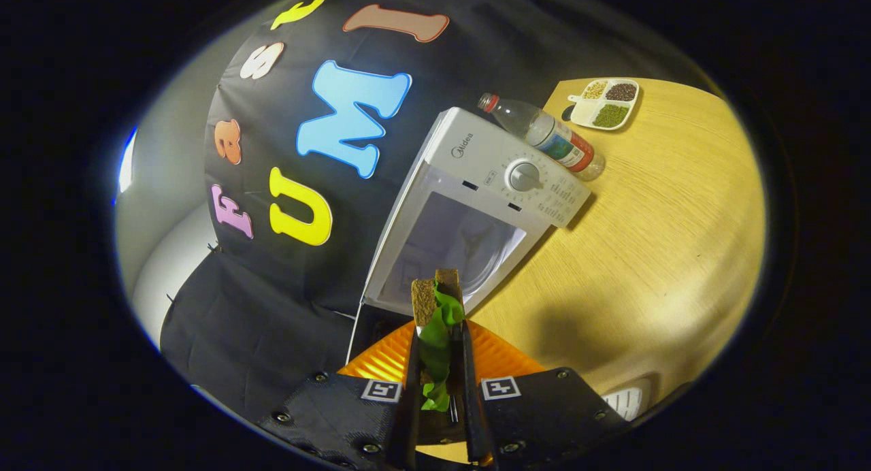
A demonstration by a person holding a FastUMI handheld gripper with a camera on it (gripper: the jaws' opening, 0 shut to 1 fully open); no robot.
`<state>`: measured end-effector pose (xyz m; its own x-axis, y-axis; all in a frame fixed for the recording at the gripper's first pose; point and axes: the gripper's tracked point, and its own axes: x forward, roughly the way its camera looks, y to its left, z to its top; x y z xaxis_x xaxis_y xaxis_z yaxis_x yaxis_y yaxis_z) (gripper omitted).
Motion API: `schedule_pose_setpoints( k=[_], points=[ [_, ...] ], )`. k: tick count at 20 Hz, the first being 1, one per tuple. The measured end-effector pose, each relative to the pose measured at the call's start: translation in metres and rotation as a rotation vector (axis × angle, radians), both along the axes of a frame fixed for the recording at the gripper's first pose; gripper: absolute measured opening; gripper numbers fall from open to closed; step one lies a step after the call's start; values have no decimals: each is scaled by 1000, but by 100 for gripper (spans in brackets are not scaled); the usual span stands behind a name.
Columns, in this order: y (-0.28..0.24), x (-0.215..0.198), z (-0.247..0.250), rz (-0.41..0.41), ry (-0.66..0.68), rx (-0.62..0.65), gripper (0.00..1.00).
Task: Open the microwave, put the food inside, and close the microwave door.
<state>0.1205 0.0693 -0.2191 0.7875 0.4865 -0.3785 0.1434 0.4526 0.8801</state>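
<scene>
My gripper (439, 362) is shut on a sandwich (435, 304) of brown bread with green lettuce hanging out between the slices. Both fingers press on its sides. Just beyond the sandwich stands a white microwave (476, 185) on the wooden table (653, 253), tilted in this view. Its door (371, 328) hangs open, a dark edge beside the fingers, and the pale cavity with a glass turntable (476, 253) faces me. A round dial (524, 176) sits on its control panel.
A clear plastic bottle (544, 132) with a red cap lies behind the microwave. A white divided tray (607, 102) of beans and grains rests at the far table corner. An orange ridged plate (500, 355) lies under the fingers. A white object (626, 401) sits near the table edge.
</scene>
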Motion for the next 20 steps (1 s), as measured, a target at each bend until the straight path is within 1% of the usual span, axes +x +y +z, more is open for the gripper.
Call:
schedule_pose_setpoints(
  k=[4, 7, 13, 17, 20],
  points=[
    [16, 35, 0, -69, -69, -11, 28],
    [30, 56, -10, -109, -71, 8, 28],
    [53, 104, -42, -204, -73, -2, 28],
    [65, 128, -51, -250, -87, 9, 28],
    [68, 148, -59, -265, -133, -58, 28]
  ],
)
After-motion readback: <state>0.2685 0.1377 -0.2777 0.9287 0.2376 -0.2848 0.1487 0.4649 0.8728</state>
